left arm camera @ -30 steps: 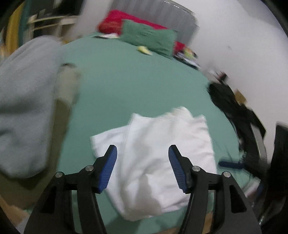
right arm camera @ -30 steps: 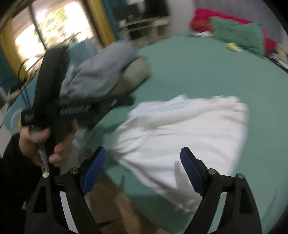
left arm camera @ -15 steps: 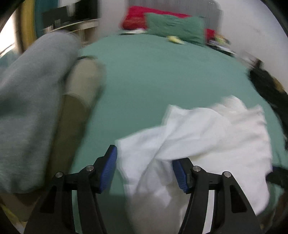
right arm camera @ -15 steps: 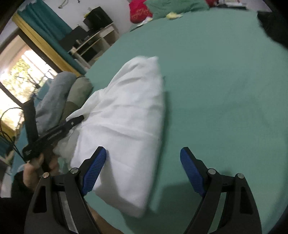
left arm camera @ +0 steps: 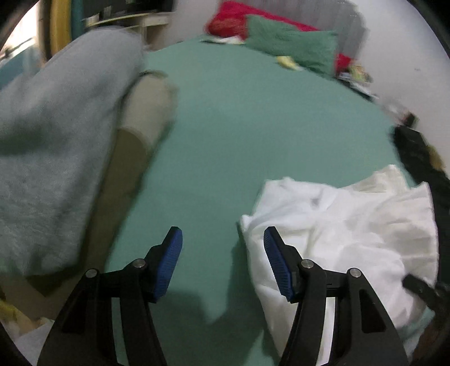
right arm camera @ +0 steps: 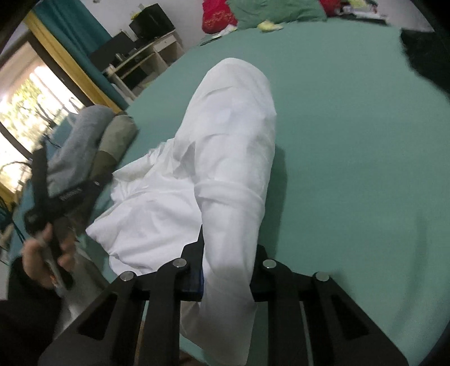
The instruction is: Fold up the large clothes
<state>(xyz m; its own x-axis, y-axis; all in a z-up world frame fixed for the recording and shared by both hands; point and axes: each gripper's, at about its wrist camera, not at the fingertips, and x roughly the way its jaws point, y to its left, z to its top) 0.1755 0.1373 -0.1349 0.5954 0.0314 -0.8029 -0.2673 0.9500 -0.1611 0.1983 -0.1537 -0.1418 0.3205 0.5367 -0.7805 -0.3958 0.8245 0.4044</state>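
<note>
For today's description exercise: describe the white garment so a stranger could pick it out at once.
Start at the green bed. Near its closest edge lies a crumpled white garment, beside a grey and tan pile of clothes. It is the only white thing there, and the right hand-held gripper has just closed on its end.

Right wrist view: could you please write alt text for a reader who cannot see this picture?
The right gripper has just closed on a bunched fold of a white garment lying on a green bed. At left, a hand holds the other black gripper near grey and olive clothes; pillows lie beyond.
</note>
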